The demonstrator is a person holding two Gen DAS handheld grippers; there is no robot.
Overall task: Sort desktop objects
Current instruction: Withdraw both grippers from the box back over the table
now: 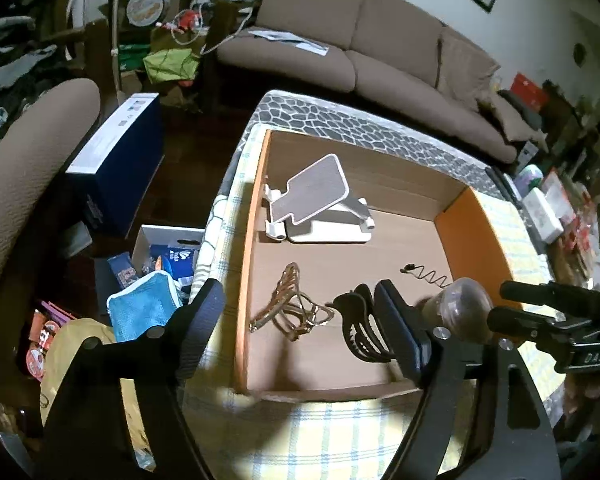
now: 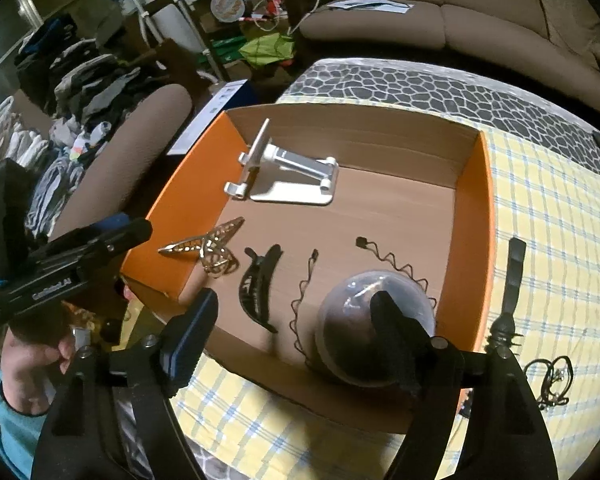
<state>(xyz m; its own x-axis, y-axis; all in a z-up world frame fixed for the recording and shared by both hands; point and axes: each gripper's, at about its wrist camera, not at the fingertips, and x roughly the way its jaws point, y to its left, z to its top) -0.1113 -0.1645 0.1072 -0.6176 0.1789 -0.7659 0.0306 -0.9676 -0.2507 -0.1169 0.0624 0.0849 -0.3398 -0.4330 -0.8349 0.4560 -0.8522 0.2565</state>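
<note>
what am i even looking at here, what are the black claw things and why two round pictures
The black claws are handheld two-finger grippers, one in each of a person's hands, each carrying a fisheye camera; that gives two round pictures. The left gripper and right gripper are both open and hold nothing. On a checked cloth sits a cardboard box. Inside it lie a white phone stand, a gold hair claw, a black hair clip, a wavy headband and a domed container.
</note>
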